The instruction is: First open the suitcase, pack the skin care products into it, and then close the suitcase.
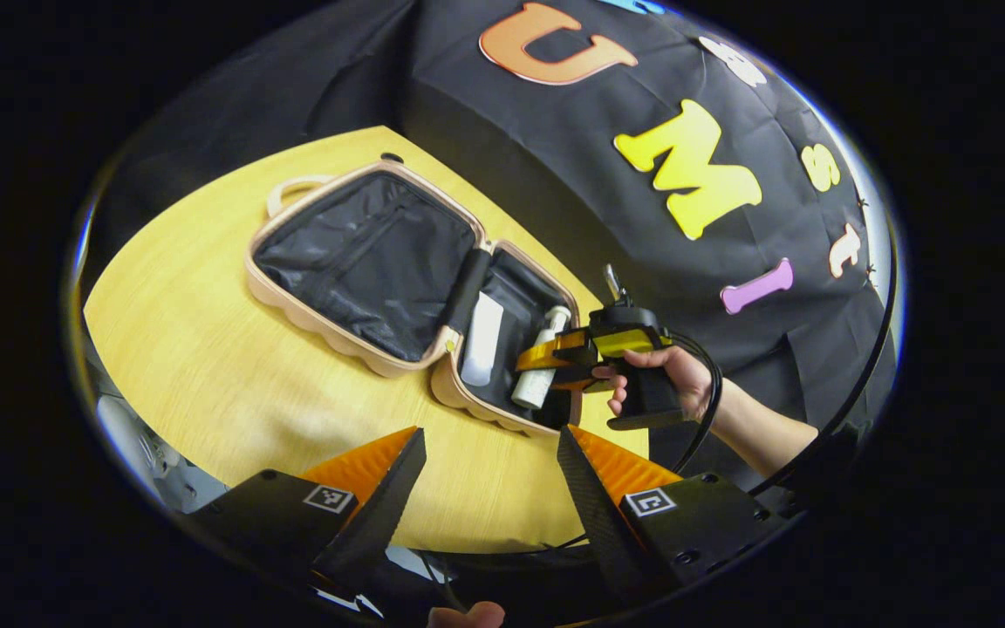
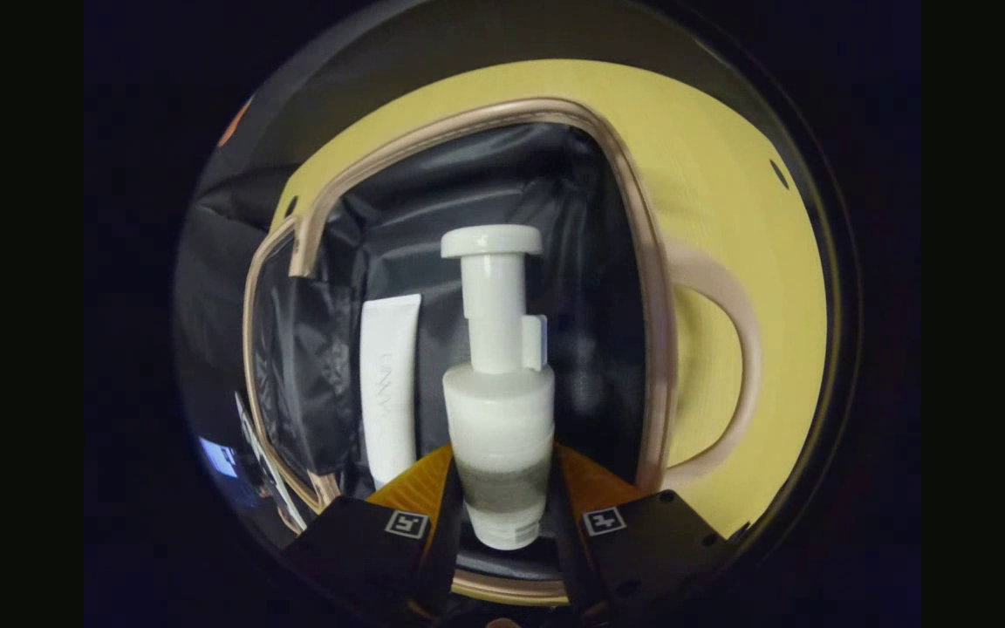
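Note:
The pink suitcase (image 1: 293,307) lies open on the yellow table, both halves lined in black. In its right half lie a white tube (image 1: 482,340) and a white pump bottle (image 1: 540,377). A hand holds my right gripper (image 1: 548,366) over that half, at the bottle. In the right gripper view the pump bottle (image 2: 498,410) sits between my fingers, and the right gripper (image 2: 502,449) is shut on its lower body. The tube (image 2: 389,384) lies just left of it on the lining. My left gripper (image 1: 491,432) hovers open above the table's near edge, holding nothing.
The suitcase rim (image 2: 646,288) curves around the bottle, with its handle (image 2: 742,349) resting on the table (image 2: 729,174) beyond. The left half of the suitcase (image 1: 363,262) holds nothing. Bare tabletop (image 1: 206,349) lies left of the case. The black cloth wall stands behind.

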The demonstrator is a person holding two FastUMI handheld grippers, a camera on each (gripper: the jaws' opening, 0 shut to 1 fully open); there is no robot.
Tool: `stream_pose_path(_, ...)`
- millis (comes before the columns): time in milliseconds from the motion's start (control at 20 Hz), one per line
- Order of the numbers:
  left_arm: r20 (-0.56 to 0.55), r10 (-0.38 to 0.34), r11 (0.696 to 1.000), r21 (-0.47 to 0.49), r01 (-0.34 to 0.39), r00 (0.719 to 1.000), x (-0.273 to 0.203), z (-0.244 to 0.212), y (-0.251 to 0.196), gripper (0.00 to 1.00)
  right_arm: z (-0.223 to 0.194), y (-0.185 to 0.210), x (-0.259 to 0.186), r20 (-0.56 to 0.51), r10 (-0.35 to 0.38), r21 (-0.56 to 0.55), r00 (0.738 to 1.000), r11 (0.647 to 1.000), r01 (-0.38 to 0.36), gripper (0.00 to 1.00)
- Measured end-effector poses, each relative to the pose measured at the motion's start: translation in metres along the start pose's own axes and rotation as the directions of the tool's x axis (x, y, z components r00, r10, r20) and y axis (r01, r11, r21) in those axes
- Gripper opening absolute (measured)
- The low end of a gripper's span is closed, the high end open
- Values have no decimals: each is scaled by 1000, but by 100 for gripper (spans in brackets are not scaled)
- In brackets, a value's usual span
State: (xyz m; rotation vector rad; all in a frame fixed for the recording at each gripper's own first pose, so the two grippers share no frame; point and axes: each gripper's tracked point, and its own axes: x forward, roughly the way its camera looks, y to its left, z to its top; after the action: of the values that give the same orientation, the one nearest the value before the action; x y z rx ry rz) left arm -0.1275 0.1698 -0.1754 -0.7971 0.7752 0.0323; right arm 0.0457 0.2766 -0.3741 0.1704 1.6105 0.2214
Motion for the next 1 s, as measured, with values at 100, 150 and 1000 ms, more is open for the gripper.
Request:
stream_pose_path(100, 42, 29, 999, 33, -30, 999, -8, 12, 9, 97, -2, 0, 6, -3, -35, -26, 999, 999, 35, 44)
stream_pose_path(150, 58, 44, 998, 51, -47, 997, -11, 17, 14, 97, -3, 1, 6, 1, -44, -34, 999, 998, 44, 47)
stream_pose_path(1000, 360, 83, 946, 264, -187, 929, -15, 132, 75, 95, -41, 28, -131, 266, 237, -242, 934, 955, -173, 72)
